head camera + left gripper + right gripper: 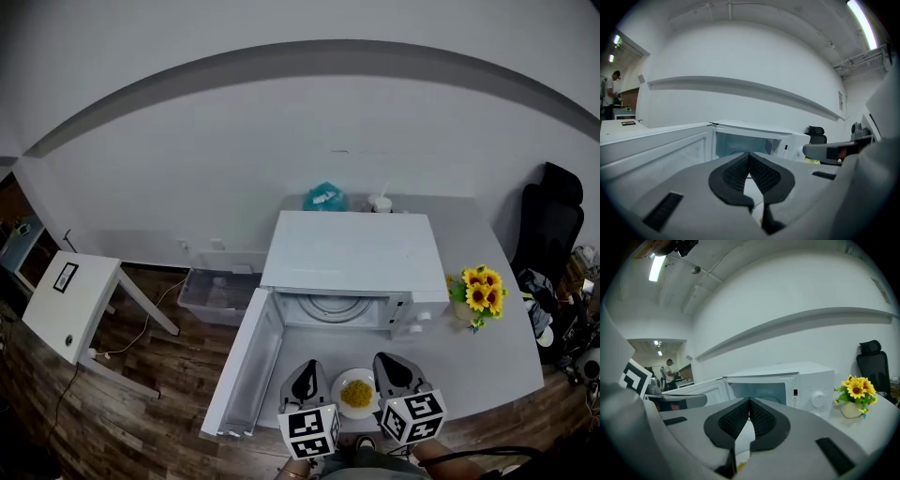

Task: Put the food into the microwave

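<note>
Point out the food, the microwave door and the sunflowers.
food (356, 395), head view, middle of the yellow heap
microwave door (249, 367), head view, inner face of the open door
sunflowers (857, 389), right gripper view, centre of a yellow bloom

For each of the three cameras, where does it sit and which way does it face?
Head view: on the person's head, looking down at the open microwave and plate of yellow food; the left hand-held gripper and right hand-held gripper show below.
Left gripper view: on the left hand-held gripper, looking along its touching jaws into the microwave.
Right gripper view: on the right hand-held gripper, facing the microwave and sunflowers past its touching jaws.
Shared: every view shows the microwave.
</note>
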`<act>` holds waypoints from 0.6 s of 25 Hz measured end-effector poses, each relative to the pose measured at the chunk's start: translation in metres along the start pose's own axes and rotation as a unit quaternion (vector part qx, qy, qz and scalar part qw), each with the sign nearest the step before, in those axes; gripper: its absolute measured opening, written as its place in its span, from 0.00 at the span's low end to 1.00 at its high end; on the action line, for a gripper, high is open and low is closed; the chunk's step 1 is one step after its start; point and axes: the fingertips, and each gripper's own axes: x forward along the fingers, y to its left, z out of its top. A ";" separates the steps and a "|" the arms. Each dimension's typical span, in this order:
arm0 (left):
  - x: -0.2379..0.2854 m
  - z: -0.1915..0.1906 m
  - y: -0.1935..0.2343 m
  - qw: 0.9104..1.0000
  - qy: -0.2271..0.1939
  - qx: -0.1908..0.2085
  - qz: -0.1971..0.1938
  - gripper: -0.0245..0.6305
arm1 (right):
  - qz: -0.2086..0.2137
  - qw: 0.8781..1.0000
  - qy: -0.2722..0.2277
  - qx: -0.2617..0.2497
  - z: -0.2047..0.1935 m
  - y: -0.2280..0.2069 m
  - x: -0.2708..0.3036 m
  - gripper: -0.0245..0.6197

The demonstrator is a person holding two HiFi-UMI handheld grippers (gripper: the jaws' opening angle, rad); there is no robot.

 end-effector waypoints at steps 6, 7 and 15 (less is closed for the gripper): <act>0.003 -0.010 -0.007 1.000 0.012 -0.007 -0.005 0.03 | 0.008 1.000 0.008 0.002 -0.008 -0.002 0.010 0.06; 0.003 -0.013 -0.008 1.000 0.015 -0.009 -0.005 0.03 | 0.009 1.000 0.011 0.000 -0.011 -0.002 0.010 0.06; 0.009 -0.052 -0.017 0.998 0.069 -0.015 -0.004 0.03 | 0.016 0.999 0.045 0.017 -0.042 -0.016 0.016 0.07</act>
